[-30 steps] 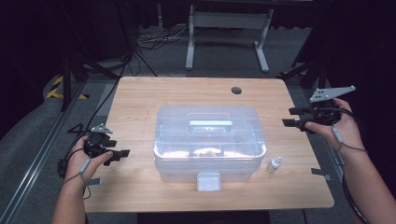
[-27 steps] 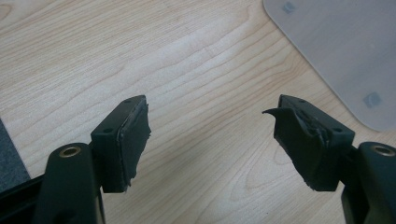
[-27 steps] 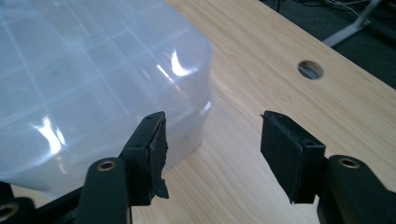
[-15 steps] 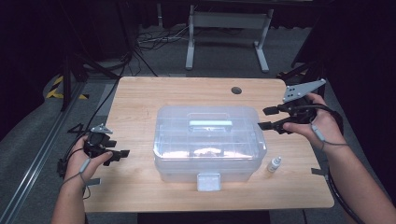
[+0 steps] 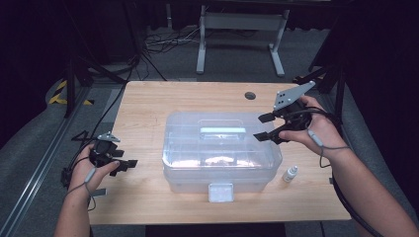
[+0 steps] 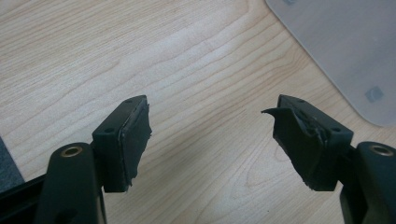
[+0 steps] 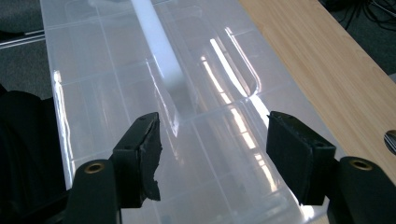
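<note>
While the clear plastic box [image 5: 222, 150] sits shut in the middle of the wooden table [image 5: 148, 103], the work on it is judged to be barely begun. Its lid is seen down, the white handle [image 5: 222, 130] lies flat on top, and the front latch [image 5: 221, 191] appears fastened. The right gripper [image 5: 266, 127] is held over the box's right end, aimed along the lid towards the handle; its jaws have just been opening and stand wide, with nothing between them. The left gripper [image 5: 129, 165] is kept low over bare wood, well apart from the box's left side, its jaws likewise spread and empty. A small white bottle [image 5: 290, 173] stands just beside the box's right front corner, untouched. Reaching, grasping and any opening are all judged to be left.
</note>
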A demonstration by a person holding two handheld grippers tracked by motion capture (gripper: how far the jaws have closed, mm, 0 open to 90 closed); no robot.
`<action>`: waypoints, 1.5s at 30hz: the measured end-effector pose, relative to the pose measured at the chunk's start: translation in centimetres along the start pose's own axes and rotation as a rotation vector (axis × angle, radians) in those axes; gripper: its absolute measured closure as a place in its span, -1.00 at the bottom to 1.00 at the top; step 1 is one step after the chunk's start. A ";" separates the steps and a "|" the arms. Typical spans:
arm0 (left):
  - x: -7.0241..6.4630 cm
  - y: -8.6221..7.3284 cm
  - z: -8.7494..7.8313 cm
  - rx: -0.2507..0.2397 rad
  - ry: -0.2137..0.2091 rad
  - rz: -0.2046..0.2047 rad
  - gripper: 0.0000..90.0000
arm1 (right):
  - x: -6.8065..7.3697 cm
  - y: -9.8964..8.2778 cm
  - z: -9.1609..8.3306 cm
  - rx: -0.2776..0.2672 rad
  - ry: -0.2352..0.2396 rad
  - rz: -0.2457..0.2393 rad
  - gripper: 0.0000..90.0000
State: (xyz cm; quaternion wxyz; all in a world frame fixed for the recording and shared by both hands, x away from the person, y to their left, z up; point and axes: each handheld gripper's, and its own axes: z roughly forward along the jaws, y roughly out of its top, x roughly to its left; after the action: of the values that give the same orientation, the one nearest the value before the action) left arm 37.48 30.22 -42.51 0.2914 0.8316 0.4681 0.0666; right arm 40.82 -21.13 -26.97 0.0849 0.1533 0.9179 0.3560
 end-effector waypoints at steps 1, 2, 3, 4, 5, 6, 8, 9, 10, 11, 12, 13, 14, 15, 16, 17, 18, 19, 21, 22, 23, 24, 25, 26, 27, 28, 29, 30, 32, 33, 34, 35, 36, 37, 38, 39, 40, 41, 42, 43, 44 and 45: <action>0.0 0.0 0.1 -0.001 0.002 0.007 -0.38 | 0.3 0.4 0.5 0.002 0.014 -0.011 -0.20; 0.0 0.0 0.1 0.005 -0.002 0.000 -0.38 | 0.4 0.7 0.7 0.003 0.020 -0.017 -0.21; 0.0 0.0 0.1 0.005 -0.002 0.000 -0.38 | 0.4 0.7 0.7 0.003 0.020 -0.017 -0.21; 0.0 0.0 0.2 0.005 -0.003 -0.003 -0.38 | 0.6 1.0 1.1 0.009 0.030 -0.026 -0.22; 0.0 0.0 0.2 0.005 -0.003 -0.003 -0.38 | 0.6 1.0 1.1 0.009 0.030 -0.026 -0.22; 0.0 -0.1 0.2 0.005 -0.003 -0.002 -0.38 | 0.7 1.2 1.3 0.012 0.035 -0.031 -0.22; 0.0 -0.1 0.2 0.007 -0.004 -0.004 -0.37 | 0.8 1.5 1.9 0.033 0.051 -0.033 -0.22; 0.0 -0.1 0.2 0.010 -0.006 -0.002 -0.37 | 1.0 1.7 2.2 0.043 0.058 -0.034 -0.22; 0.0 -0.1 0.3 0.010 -0.005 -0.001 -0.37 | 1.0 1.8 2.5 0.047 0.060 -0.039 -0.22; 0.1 -0.1 0.3 0.010 -0.005 -0.001 -0.37 | 1.1 2.0 2.8 0.056 0.062 -0.045 -0.22; 0.1 -0.1 0.3 0.010 -0.005 0.000 -0.37 | 1.2 2.1 3.0 0.059 0.062 -0.050 -0.22; 0.1 -0.1 0.3 0.011 -0.006 -0.001 -0.37 | 1.3 2.3 3.3 0.063 0.066 -0.051 -0.22; 0.0 -0.1 0.3 0.011 -0.008 -0.002 -0.37 | 1.3 2.5 3.6 0.065 0.069 -0.055 -0.22; 0.1 -0.1 0.3 0.012 -0.011 -0.001 -0.37 | 1.4 2.7 3.8 0.068 0.070 -0.059 -0.22; 0.0 -0.1 0.3 0.010 -0.012 -0.005 -0.37 | 1.4 2.8 4.1 0.071 0.072 -0.064 -0.22; 0.0 -0.1 0.4 0.013 -0.014 -0.006 -0.37 | 1.4 3.0 4.3 0.072 0.072 -0.065 -0.22; 0.0 -0.1 0.4 0.011 -0.014 0.001 -0.38 | 1.4 3.1 4.5 0.073 0.073 -0.069 -0.21; 0.0 -0.2 0.5 0.011 -0.027 0.002 -0.38 | 1.4 3.2 4.6 0.075 0.077 -0.074 -0.19; 0.0 -0.1 0.5 0.026 -0.059 0.022 -0.41 | 1.4 3.4 5.1 0.091 0.082 -0.095 -0.11; -0.1 -0.1 0.6 0.025 -0.060 0.038 -0.41 | 1.4 3.5 5.3 0.098 0.079 -0.103 -0.06; -0.2 -0.1 0.6 0.026 -0.064 0.047 -0.43 | 1.4 3.6 5.5 0.108 0.072 -0.121 0.01; -0.2 -0.1 0.6 0.023 -0.064 0.054 -0.46 | 1.4 3.7 5.6 0.112 0.066 -0.132 0.04; -0.2 -0.1 0.6 0.023 -0.064 0.054 -0.47 | 1.4 3.8 5.7 0.113 0.065 -0.138 0.05; -0.3 0.0 0.6 0.021 -0.063 0.050 -0.46 | 1.4 3.8 5.8 0.109 0.068 -0.140 0.07; -0.3 0.0 0.7 0.014 -0.060 0.046 -0.46 | 1.4 3.9 5.9 0.111 0.069 -0.144 0.11; -0.4 0.1 0.7 0.020 -0.067 0.047 -0.46 | 1.5 4.0 5.9 0.112 0.067 -0.150 0.14; -0.4 0.1 0.8 0.023 -0.073 0.046 -0.45 | 1.5 4.0 5.9 0.115 0.063 -0.150 0.18; -0.5 0.2 0.8 0.022 -0.076 0.051 -0.44 | 1.6 4.1 5.9 0.121 0.059 -0.156 0.25; -0.7 0.2 0.9 0.015 -0.084 0.052 -0.43 | 1.8 4.2 5.8 0.124 0.048 -0.159 0.36; -0.7 0.3 0.9 0.012 -0.080 0.058 -0.43 | 1.8 4.2 5.8 0.124 0.048 -0.159 0.36; -0.9 0.4 0.9 0.001 -0.074 0.058 -0.42 | 1.9 4.3 5.7 0.122 0.041 -0.166 0.44; -0.9 0.4 0.9 0.001 -0.074 0.058 -0.40 | 2.0 4.4 5.6 0.123 0.039 -0.166 0.45; -1.0 0.4 0.8 0.001 -0.071 0.063 -0.40 | 2.0 4.4 5.6 0.123 0.039 -0.166 0.45; -1.2 0.4 0.5 -0.001 -0.054 0.075 -0.31 | 2.0 4.6 5.4 0.120 0.039 -0.176 0.48; -1.2 0.4 0.5 -0.001 -0.054 0.075 -0.28 | 2.0 4.6 5.4 0.117 0.043 -0.174 0.52; -1.3 0.3 0.4 -0.009 -0.057 0.084 -0.26 | 1.9 4.7 5.3 0.111 0.046 -0.181 0.54; -1.3 0.3 0.4 -0.009 -0.057 0.084 -0.25 | 1.9 4.7 5.3 0.111 0.046 -0.181 0.54; -1.2 0.3 0.4 -0.012 -0.064 0.092 -0.24 | 1.9 4.8 5.2 0.119 0.055 -0.185 0.61; -1.4 0.2 0.4 -0.023 -0.069 0.083 -0.24 | 1.9 4.8 5.2 0.119 0.055 -0.185 0.61; -1.4 0.2 0.2 -0.022 -0.075 0.087 -0.23 | 1.9 4.8 5.2 0.124 0.061 -0.184 0.67; -1.5 0.2 0.2 -0.023 -0.073 0.091 -0.24 | 2.0 4.9 5.2 0.129 0.065 -0.191 0.68; -1.6 0.2 0.1 -0.025 -0.078 0.090 -0.24 | 2.0 5.0 5.2 0.134 0.061 -0.200 0.69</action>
State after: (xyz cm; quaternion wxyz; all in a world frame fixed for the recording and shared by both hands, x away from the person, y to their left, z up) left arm 36.75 28.80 -42.23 0.3165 0.8499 0.4178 0.0532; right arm 41.43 -13.67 -27.51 0.0815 0.0552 0.9525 0.2881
